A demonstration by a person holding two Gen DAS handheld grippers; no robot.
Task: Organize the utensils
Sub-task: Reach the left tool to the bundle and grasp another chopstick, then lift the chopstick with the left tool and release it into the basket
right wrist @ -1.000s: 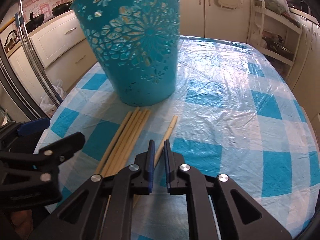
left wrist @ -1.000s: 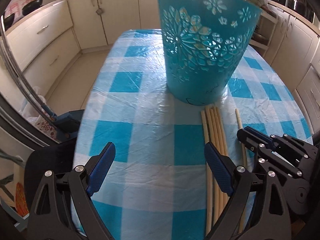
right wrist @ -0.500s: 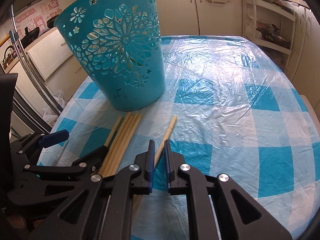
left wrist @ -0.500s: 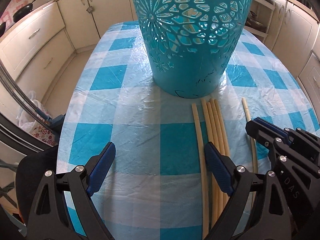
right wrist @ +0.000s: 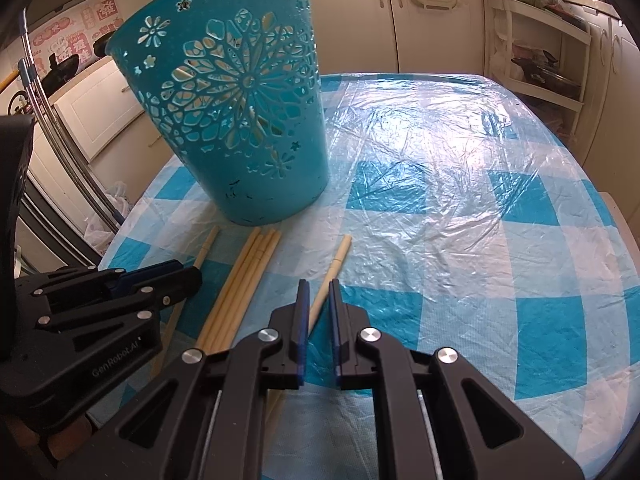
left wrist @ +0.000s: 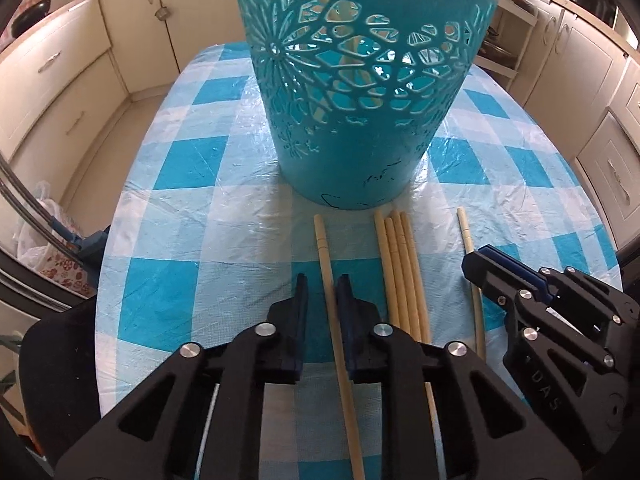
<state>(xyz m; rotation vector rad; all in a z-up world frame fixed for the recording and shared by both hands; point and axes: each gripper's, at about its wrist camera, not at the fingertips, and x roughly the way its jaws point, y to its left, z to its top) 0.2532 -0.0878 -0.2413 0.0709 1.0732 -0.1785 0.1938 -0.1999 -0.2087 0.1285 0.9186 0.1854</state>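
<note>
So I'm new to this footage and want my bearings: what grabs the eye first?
The tall teal cut-out basket dominates, standing on the blue-checked tablecloth. Before it lie pale chopsticks: a bundle of four, one single between the left gripper fingers, another running between the right gripper fingers.

The way forward is blocked by the teal basket (left wrist: 360, 92) standing just beyond the chopstick tips. Wide bare surface (right wrist: 480, 208) is left open to its right. The left claw (left wrist: 322, 292) is crowded by the bundled chopsticks (left wrist: 400, 264) between both claws.
</note>
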